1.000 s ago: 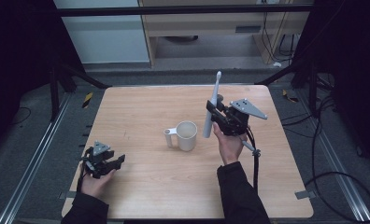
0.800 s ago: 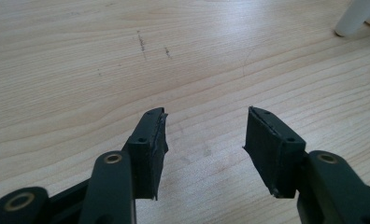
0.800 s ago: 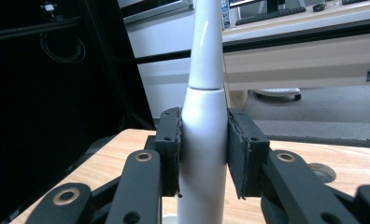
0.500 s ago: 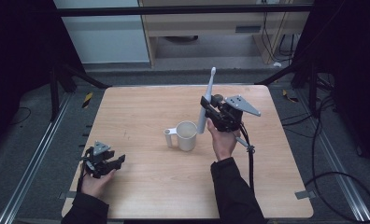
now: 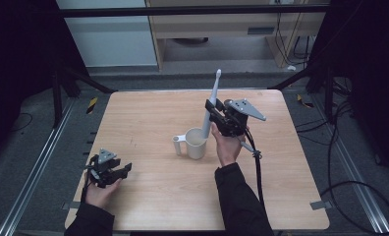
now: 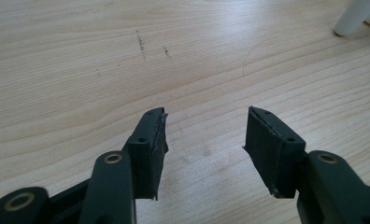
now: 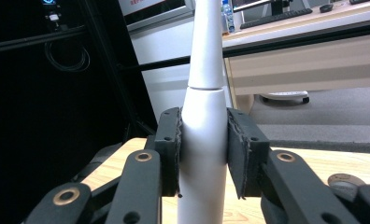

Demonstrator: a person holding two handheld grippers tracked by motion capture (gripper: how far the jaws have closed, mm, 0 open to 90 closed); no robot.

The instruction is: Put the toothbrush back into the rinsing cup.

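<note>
A white electric toothbrush point(image 5: 212, 103) stands nearly upright, head up, with my right gripper point(image 5: 213, 116) shut on its body. Its lower end is at the right rim of a white mug point(image 5: 196, 144) near the table's middle; I cannot tell whether it is inside. In the right gripper view both pads press the toothbrush point(image 7: 204, 116) from either side, the right gripper point(image 7: 204, 151) aimed toward the room behind. My left gripper point(image 5: 125, 170) rests low at the table's front left, open with nothing between its jaws. In the left gripper view the left gripper point(image 6: 204, 140) faces bare wood, the mug's handle point(image 6: 356, 16) far off.
The wooden table point(image 5: 148, 118) has dark marks on its left half. The right gripper's cable point(image 5: 257, 172) hangs along the forearm. Behind the table stand black frame bars point(image 5: 192, 10) and a desk point(image 7: 314, 42).
My right gripper has carried the toothbrush a little to the left, bringing its lower end to the mug's rim. The left gripper has stayed put.
</note>
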